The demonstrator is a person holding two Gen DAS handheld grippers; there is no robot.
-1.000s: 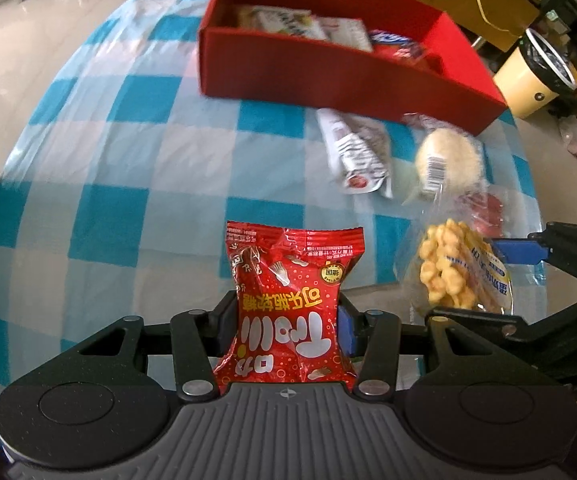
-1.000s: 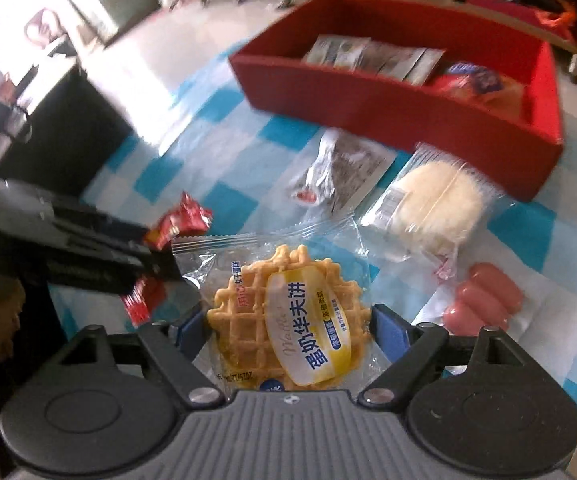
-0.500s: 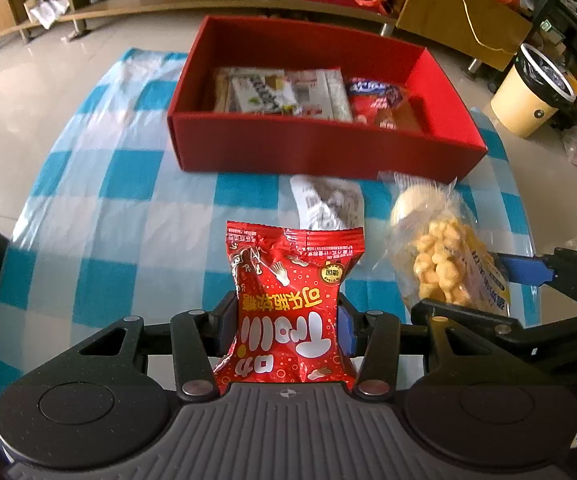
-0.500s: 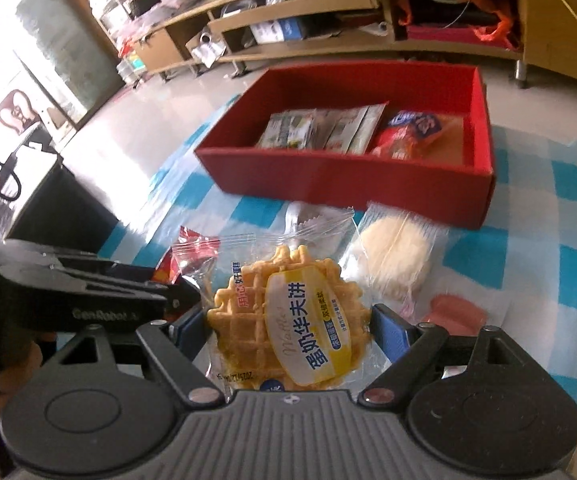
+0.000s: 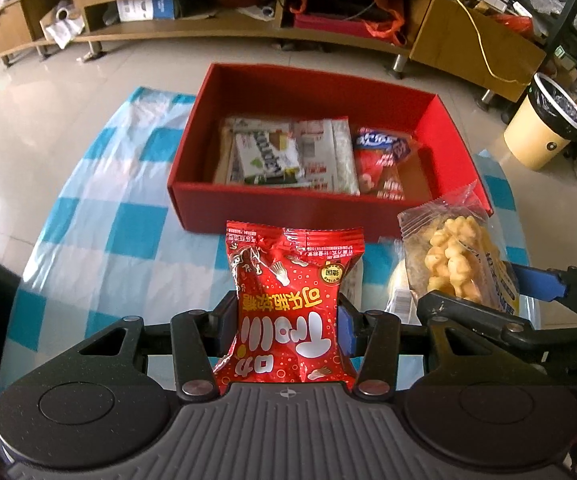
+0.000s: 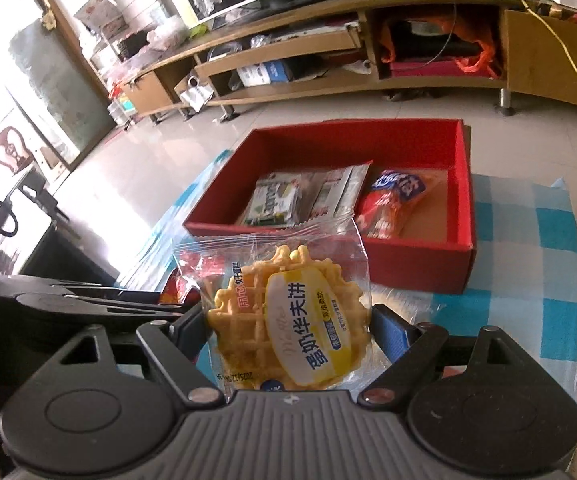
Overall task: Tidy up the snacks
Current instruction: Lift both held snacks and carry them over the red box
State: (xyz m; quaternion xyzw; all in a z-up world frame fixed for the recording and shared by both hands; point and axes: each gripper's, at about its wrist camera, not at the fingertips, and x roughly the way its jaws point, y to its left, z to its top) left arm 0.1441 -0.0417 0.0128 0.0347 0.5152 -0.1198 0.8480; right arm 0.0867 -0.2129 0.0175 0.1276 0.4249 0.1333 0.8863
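My left gripper (image 5: pixel 288 312) is shut on a red snack packet (image 5: pixel 292 304) and holds it upright above the checked cloth. My right gripper (image 6: pixel 290 320) is shut on a clear-wrapped waffle (image 6: pixel 284 320), also lifted; that waffle (image 5: pixel 456 260) shows at the right of the left wrist view. Beyond both stands the red box (image 5: pixel 272 208) (image 6: pixel 420 268) with several flat packets (image 5: pixel 288 156) and a red-blue bag (image 5: pixel 380 160) inside. The left gripper's body (image 6: pixel 84 304) appears at the left of the right wrist view.
A blue-and-white checked cloth (image 5: pixel 100 232) covers the table. A round white bun packet (image 5: pixel 398 292) lies partly hidden under the waffle. Past the table are a tiled floor, low wooden shelves (image 5: pixel 208 12) and a cream bin (image 5: pixel 544 124).
Both grippers have risen with their packets and tilted up, so the box's inside and the room behind now show. The loose snacks on the cloth have dropped out of sight.
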